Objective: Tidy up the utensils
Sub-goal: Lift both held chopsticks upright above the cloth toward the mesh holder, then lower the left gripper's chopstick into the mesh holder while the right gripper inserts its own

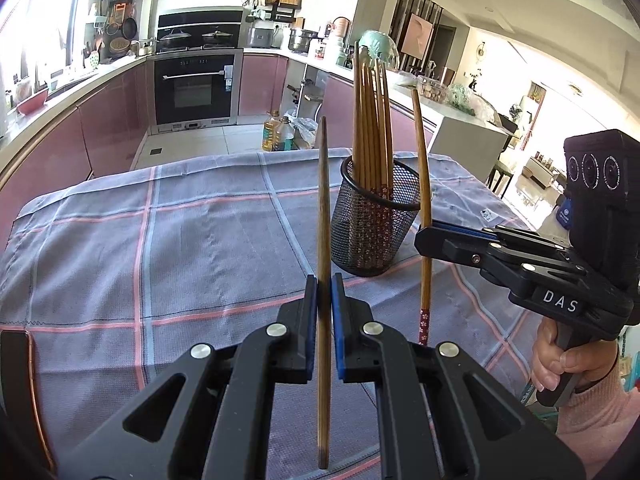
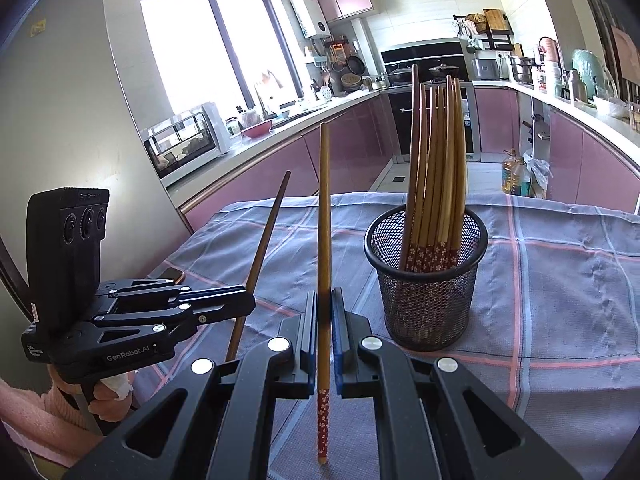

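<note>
Left wrist view is showing the left gripper (image 1: 324, 292) clamping a plain dark chopstick (image 1: 323, 216) upright, while the right gripper (image 2: 324, 304) is pinching a flower-patterned chopstick (image 2: 324, 240). Most chopsticks are already standing in the mesh holder (image 2: 426, 304); these two are seemingly remaining.
</note>
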`<state>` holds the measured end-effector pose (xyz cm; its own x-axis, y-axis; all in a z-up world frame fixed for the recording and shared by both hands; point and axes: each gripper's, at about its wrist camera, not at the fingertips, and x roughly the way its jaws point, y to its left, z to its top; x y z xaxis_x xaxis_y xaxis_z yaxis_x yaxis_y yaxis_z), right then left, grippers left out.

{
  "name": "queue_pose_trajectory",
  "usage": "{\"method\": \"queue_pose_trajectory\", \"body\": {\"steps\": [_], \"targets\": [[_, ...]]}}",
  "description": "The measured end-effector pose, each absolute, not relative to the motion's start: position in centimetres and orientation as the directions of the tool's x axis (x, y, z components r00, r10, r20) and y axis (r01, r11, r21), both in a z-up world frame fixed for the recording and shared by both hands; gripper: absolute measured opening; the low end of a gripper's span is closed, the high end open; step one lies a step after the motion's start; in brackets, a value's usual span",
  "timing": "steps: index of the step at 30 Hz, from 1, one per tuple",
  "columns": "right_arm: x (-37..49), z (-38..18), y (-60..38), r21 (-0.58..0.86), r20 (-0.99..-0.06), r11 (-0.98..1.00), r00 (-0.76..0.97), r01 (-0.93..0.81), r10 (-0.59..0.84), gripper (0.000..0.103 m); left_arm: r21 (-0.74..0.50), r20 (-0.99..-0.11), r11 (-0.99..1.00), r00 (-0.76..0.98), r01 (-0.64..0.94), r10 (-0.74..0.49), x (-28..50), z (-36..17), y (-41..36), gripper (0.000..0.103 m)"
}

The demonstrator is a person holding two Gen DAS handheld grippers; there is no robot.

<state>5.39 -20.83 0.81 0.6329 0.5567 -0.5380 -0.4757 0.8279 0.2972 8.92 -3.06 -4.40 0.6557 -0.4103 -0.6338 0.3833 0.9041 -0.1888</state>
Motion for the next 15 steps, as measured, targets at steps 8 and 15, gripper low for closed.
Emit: {"method": "queue_pose_trajectory", "body": {"steps": [8,15], "targets": [[5.34,0.98,-21.09,0.297,-0.532,0.829,0.638,-0.475,0.556,0.006,-0.201,-0.618,0.898,0.66,0.392,-0.426,8.6,-3.87,-2.94,0.008],[5.35,1.22,-21.37,0.296,-0.524,0.832,0.649,-0.468,0.552,0.006,-0.199,-0.615,0.897,0.662,0.395,-0.428,8.52,-3.71,-3.05,0.008]]}}
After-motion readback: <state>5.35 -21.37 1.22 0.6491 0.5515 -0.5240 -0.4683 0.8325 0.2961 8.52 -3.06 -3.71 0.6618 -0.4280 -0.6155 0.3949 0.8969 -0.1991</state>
